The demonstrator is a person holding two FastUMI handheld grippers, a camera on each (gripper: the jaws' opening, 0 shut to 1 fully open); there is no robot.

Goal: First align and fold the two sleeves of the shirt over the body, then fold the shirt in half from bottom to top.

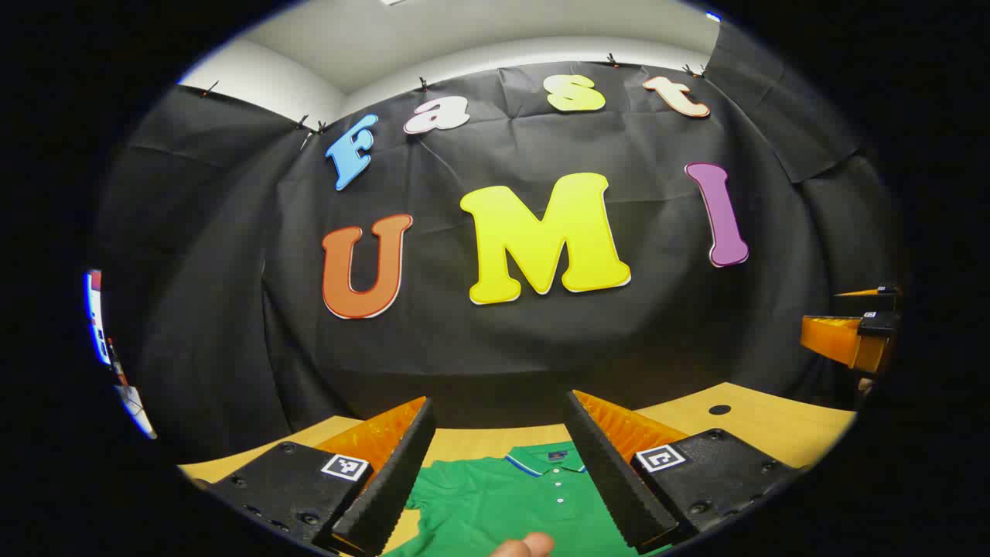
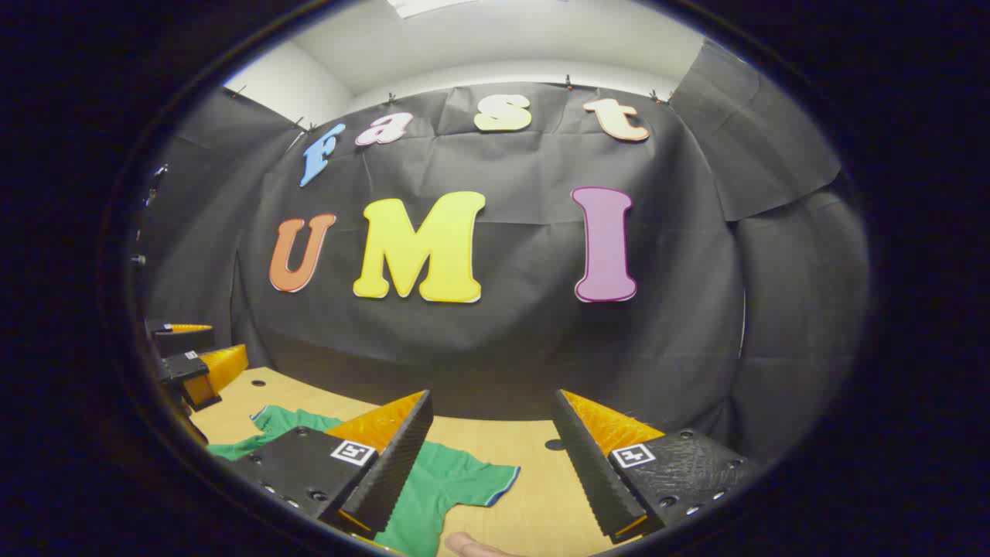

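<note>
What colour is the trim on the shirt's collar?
Blue and white stripes edge the green shirt's collar, clearest in the left gripper view.

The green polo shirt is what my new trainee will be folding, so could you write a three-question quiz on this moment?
1. True or false: the left gripper holds the green polo shirt between its fingers.
2. Which is spread out flat on the wooden table? A) a short sleeve B) a towel C) trousers
3. Fill in: the right gripper has its jaws ____.

Key: 1 false, both grippers are open above the shirt; 2 A; 3 open.
</note>
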